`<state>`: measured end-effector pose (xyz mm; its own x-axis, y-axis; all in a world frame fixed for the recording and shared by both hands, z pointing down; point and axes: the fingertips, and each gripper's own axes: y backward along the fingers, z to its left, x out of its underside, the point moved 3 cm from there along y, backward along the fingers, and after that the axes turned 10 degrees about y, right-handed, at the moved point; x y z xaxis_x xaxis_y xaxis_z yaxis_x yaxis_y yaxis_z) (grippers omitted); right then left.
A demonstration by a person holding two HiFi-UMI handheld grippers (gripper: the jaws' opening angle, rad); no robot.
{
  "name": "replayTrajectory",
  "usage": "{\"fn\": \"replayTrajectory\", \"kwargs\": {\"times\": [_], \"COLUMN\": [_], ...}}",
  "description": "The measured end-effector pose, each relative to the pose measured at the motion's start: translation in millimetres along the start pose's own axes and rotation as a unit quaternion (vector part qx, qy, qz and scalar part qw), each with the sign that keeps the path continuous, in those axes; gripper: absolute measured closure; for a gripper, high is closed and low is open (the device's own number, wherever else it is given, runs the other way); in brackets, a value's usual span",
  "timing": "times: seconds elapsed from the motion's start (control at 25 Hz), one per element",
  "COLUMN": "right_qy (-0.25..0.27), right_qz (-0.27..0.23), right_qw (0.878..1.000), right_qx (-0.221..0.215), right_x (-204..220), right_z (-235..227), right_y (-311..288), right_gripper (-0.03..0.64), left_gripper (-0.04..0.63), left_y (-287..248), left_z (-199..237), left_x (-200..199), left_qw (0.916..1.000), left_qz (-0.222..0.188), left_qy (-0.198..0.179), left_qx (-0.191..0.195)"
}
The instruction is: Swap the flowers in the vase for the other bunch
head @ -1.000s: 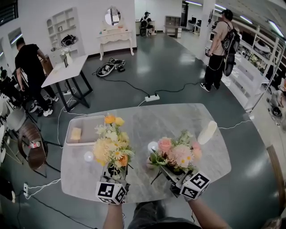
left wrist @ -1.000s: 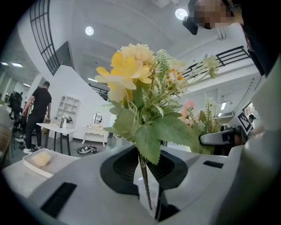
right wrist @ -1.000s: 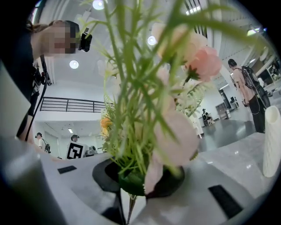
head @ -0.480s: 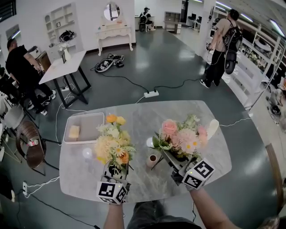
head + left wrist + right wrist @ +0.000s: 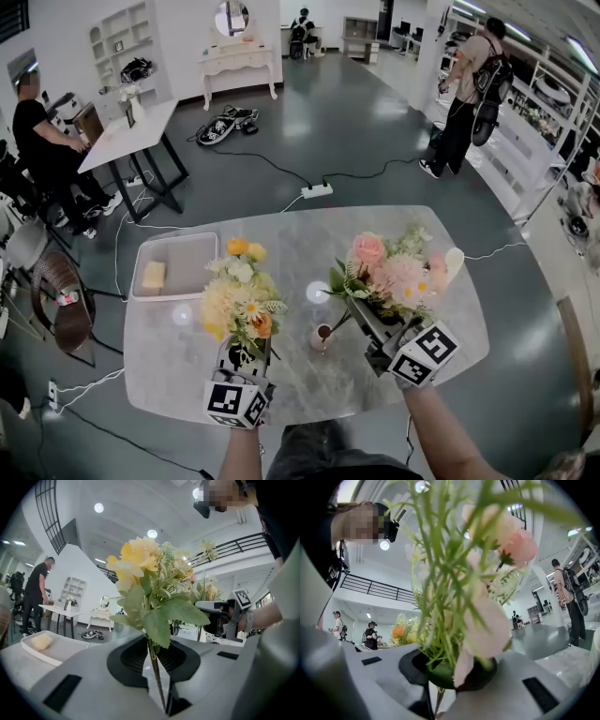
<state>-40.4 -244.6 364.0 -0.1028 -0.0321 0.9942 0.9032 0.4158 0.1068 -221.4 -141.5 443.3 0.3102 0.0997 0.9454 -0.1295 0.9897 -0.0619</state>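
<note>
While the left gripper has its jaws shut tight on the thin stem of the yellow bunch, the right gripper is clamped on the stems of the pink bunch. Both bunches run away from the person, stems near and blooms far, above the table. Only the head view shows the small vase standing between the grippers and the tray at far left. The left gripper view alone shows the single stem pinched where the jaws meet.
</note>
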Motion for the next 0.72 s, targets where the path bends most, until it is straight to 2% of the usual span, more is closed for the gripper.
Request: {"fn": "replayTrajectory", "kwargs": {"times": [0.44,0.72], "right_qy": [0.006,0.018], "right_qz": [0.005,0.023], "right_qw": [1.000,0.999], "right_qx": [0.014,0.014], "right_x": [11.0,53.0], "right_z": [-10.1,13.4], "right_y": [-1.5,-4.4], "right_gripper": [0.522,0.522], "left_gripper": [0.537,0.537], "left_y": [-0.7,2.7], "left_z": [9.8,20.6], "left_x": [3.9,6.9], "left_qw": [1.0000,1.0000], "left_qz": [0.004,0.004], "left_qy": [0.002,0.003], "left_qx": [-0.003,0.004]}}
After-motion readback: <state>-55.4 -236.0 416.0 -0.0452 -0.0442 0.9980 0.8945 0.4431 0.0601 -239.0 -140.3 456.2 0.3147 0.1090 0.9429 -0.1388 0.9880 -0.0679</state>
